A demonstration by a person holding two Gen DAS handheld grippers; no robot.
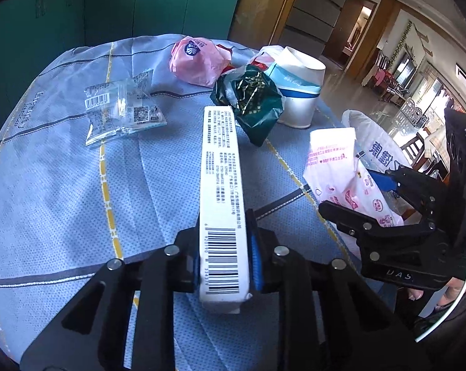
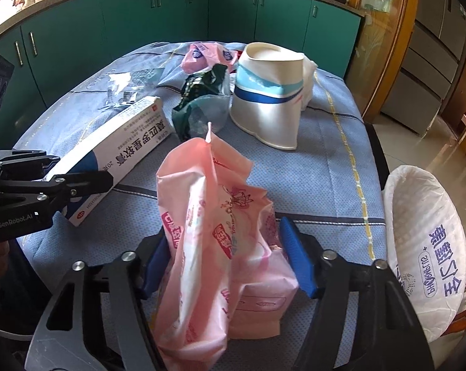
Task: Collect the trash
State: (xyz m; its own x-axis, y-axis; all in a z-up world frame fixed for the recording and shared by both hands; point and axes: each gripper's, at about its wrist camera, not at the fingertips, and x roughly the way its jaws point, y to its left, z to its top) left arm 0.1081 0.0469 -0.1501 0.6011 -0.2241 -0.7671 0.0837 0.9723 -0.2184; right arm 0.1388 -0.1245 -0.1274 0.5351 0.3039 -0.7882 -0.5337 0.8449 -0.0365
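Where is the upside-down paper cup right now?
The paper cup stands upside down at the far side of the table, centre-right in the right wrist view, just right of the dark green bag.

"genrobot.ai" on left gripper [image 2: 47, 182]; "das" on right gripper [image 1: 384, 213]

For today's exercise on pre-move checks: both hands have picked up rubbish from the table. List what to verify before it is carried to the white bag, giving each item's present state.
1. Left gripper clamps the white carton: ok.
2. Right gripper fingers around the pink plastic packet; firm pinch: cannot tell.
3. White bag mouth open: ok.
4. Grippers apart: ok.
5. Paper cup, green wrapper left on the table: not ok.
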